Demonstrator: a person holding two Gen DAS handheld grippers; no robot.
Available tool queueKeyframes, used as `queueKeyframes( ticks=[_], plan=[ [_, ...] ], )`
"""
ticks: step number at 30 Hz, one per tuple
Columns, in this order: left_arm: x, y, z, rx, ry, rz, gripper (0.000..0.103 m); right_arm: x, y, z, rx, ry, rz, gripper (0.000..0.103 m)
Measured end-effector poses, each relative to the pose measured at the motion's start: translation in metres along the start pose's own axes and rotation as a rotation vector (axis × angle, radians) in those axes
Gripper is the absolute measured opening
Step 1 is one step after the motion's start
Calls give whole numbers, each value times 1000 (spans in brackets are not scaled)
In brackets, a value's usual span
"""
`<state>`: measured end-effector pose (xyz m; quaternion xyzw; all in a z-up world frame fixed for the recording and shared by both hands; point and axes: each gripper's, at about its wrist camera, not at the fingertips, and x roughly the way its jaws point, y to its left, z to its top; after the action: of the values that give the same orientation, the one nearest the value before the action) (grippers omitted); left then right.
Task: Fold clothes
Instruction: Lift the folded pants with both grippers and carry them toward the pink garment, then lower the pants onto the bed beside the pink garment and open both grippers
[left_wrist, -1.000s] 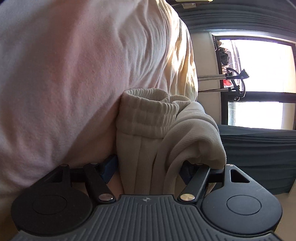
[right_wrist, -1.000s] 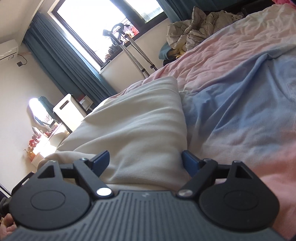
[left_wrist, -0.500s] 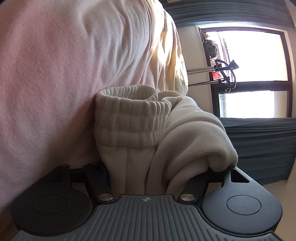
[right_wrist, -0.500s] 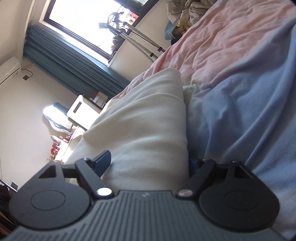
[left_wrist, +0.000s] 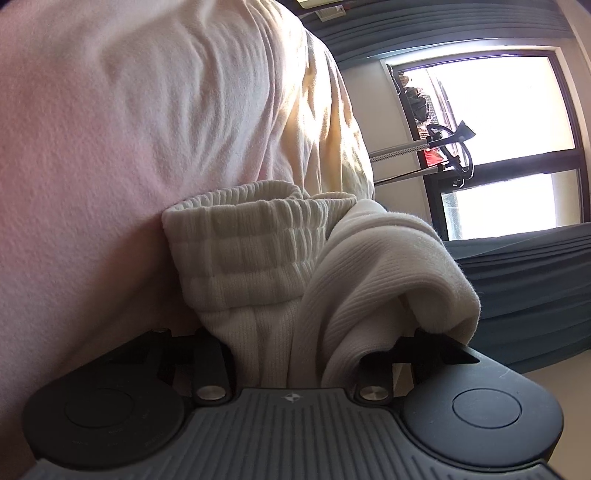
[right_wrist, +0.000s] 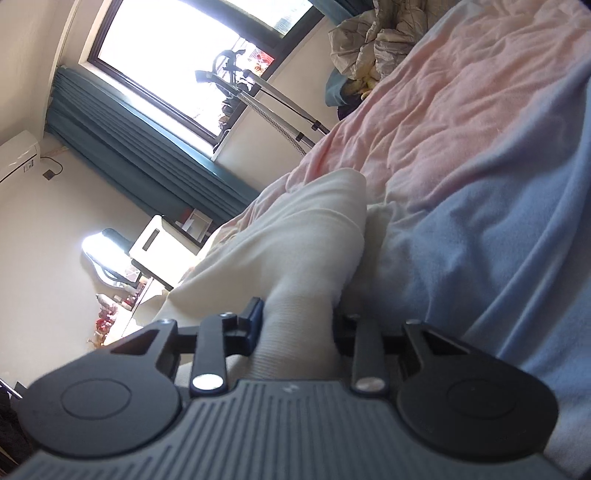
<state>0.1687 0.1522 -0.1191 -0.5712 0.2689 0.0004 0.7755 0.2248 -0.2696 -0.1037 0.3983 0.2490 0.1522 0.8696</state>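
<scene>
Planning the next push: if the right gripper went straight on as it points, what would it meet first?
The cream knit garment already pinched between its jaws, which just closed; beyond it, probably the pink and blue bedcover.

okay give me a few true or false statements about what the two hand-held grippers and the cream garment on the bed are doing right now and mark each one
1. The right hand-held gripper has cream garment fabric pinched between its jaws. True; the jaws have just been closing.
2. The left hand-held gripper is empty. False: garment fabric, near a ribbed cuff, fills its jaws, which have just been closing.
3. The bedding is solid green. False: it is pink and light blue.
4. A window with teal curtains is visible. True.
</scene>
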Motion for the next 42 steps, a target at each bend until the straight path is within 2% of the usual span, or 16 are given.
queueKeyframes(
  ticks=[3,5,7,12,18,20,24,26,30,33,35,39,42],
  plan=[
    [-6,-8,3,-6,4,-6,36,-11,18,4,-27,-32,4,26],
    [-14,-17,3,-11,-4,-50,36,-22,32,8,-55,-60,12,25],
    [-24,-30,0,19,-3,-84,36,-36,44,13,-64,-84,23,25],
    [-40,-73,-16,108,57,-141,36,-91,68,45,-86,-131,16,25],
    [-30,-156,-90,205,134,-246,36,-198,61,106,-118,-264,-16,25],
    [-17,-182,-123,230,178,-287,37,-238,45,129,-139,-320,-43,25],
    [33,-221,-204,285,319,-357,37,-311,5,172,-152,-420,-117,25],
    [60,-235,-243,314,389,-386,37,-337,-18,187,-151,-449,-167,25],
    [111,-240,-313,376,486,-392,37,-374,-82,208,-116,-481,-267,25],
    [147,-233,-354,422,543,-359,37,-381,-135,207,-93,-470,-351,25],
    [171,-222,-370,456,574,-330,37,-378,-167,198,-68,-451,-392,25],
    [204,-198,-391,549,614,-284,37,-365,-226,172,9,-399,-455,25],
    [210,-181,-396,594,629,-300,38,-357,-260,146,76,-364,-472,26]
  ],
)
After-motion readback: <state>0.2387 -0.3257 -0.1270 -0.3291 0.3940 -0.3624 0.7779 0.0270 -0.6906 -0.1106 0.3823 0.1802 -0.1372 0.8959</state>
